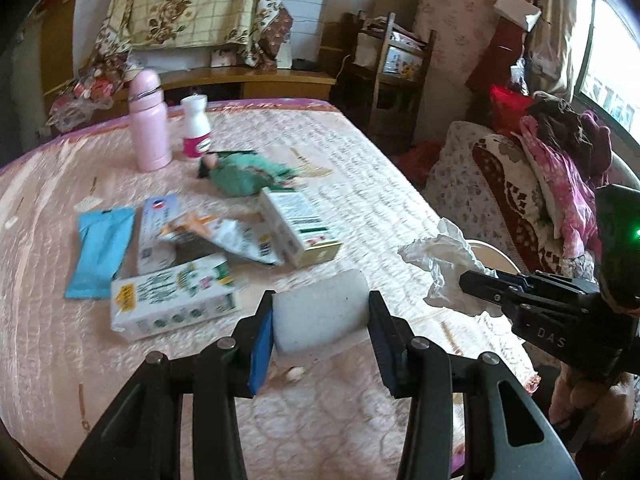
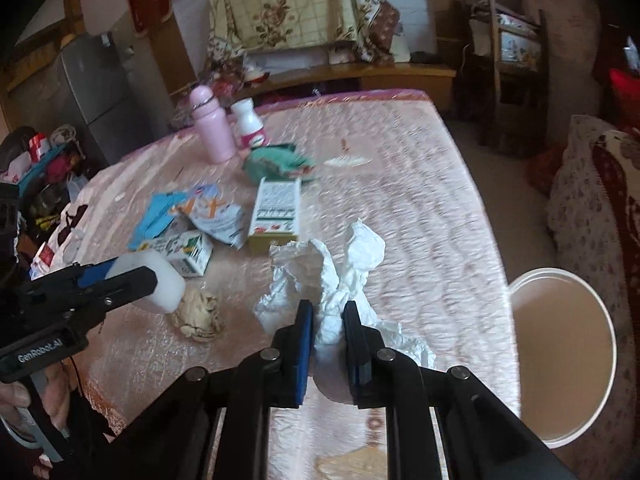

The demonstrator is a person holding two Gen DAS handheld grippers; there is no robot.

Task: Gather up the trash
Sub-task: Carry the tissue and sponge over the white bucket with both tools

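Observation:
My left gripper [image 1: 320, 304] is shut on a white foam block [image 1: 320, 312] and holds it above the pink table [image 1: 360, 168]; it also shows in the right wrist view [image 2: 156, 284]. My right gripper [image 2: 326, 308] is shut on a crumpled white tissue [image 2: 332, 272], held above the table's right part; the tissue also shows in the left wrist view [image 1: 444, 264]. A white bin [image 2: 560, 360] stands on the floor at the table's right edge. A crumpled beige paper ball [image 2: 198, 316] lies on the table under the foam block.
Cartons [image 1: 172, 296] [image 1: 298, 226], a blue wrapper [image 1: 100, 252], a torn packet [image 1: 236, 240] and a green doll [image 1: 240, 176] lie mid-table. A pink flask [image 1: 147, 120] and a white bottle [image 1: 196, 128] stand at the far side. A sofa [image 1: 500, 184] is to the right.

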